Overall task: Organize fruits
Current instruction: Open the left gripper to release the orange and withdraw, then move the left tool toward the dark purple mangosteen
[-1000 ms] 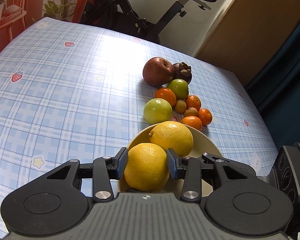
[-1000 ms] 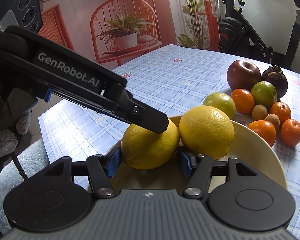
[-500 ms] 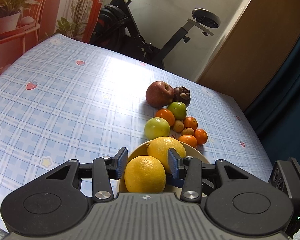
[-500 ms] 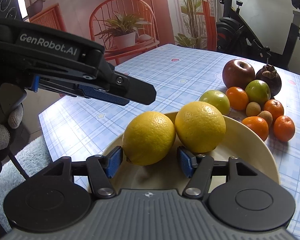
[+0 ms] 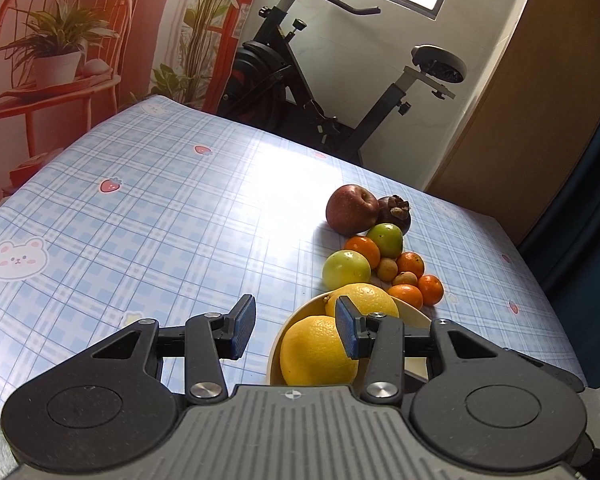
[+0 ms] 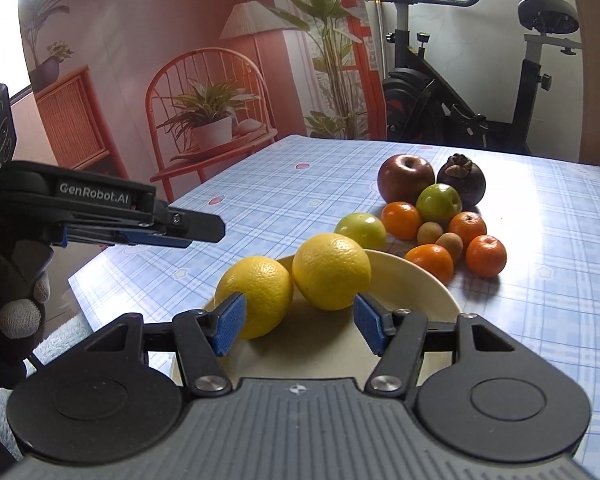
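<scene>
On the cream plate (image 6: 416, 284) at the near edge of the checked tablecloth (image 5: 160, 216) sit two yellow citrus fruits, touching each other; the nearer citrus (image 6: 256, 296) lies toward the left, the farther citrus (image 6: 332, 270) just behind and to its right; beyond the plate's far rim waits the loose pile, a green fruit (image 6: 362, 230) closest, then the small oranges (image 6: 430, 262), the red apple (image 6: 406, 178) and the dark mangosteen (image 6: 462, 180) at the back. The right gripper (image 6: 296, 330) stands parted and empty, its blue pads straddling the view of both citrus without pressing either; the left gripper (image 5: 296, 328) is likewise parted with nothing held, hanging off to the plate's left over bare cloth (the right wrist view shows its fingers (image 6: 196, 226) level and clear above the table). What matters now: the pile lies straight ahead of the right gripper and to the right of the left one, so the right hand looks the nearer; the green fruit is probably touching the plate's rim, though the citrus hides that spot; I'd judge it the easiest next pick.
</scene>
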`<state>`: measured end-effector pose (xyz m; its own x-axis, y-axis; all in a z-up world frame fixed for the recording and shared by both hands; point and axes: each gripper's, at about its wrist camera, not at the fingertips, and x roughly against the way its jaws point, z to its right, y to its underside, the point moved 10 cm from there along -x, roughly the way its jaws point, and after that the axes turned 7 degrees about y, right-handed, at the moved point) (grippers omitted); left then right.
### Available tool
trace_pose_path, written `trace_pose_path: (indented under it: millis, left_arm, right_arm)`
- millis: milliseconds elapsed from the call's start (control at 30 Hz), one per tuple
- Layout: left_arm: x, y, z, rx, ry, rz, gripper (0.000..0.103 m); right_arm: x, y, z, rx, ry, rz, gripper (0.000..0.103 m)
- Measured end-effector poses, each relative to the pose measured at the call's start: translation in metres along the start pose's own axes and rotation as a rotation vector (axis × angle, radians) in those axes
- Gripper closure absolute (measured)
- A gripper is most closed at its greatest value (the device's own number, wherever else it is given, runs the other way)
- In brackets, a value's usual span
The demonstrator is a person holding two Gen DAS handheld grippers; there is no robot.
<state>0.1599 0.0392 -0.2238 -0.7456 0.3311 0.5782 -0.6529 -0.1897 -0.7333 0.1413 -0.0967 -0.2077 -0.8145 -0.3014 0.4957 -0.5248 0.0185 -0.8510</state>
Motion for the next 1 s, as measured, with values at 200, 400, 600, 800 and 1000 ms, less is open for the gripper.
trace_pose_path:
  millis: [200, 400, 600, 800, 1000]
  left_arm:
    - [0.004, -0.004, -0.002, -0.005, -0.019, 0.032, 0.057]
    - [0.002, -0.009, -0.001, -0.035, -0.052, 0.064, 0.057]
    - [0.004, -0.014, 0.009, -0.104, -0.09, 0.083, 0.057]
    - [0.005, -0.013, 0.011, -0.109, -0.075, 0.066, 0.057]
    - [0.004, -0.007, 0.013, -0.112, -0.06, 0.045, 0.057]
  right_arm:
    - [0.007, -0.01, 0.018, -0.021, 0.058, 0.042, 0.04]
    - [0.015, -0.021, 0.051, -0.06, 0.134, 0.086, 0.041]
    - [0.031, -0.033, 0.084, -0.093, 0.215, 0.134, 0.041]
    - [0.042, -0.037, 0.097, -0.114, 0.237, 0.153, 0.041]
    - [0.044, -0.035, 0.095, -0.099, 0.237, 0.143, 0.041]
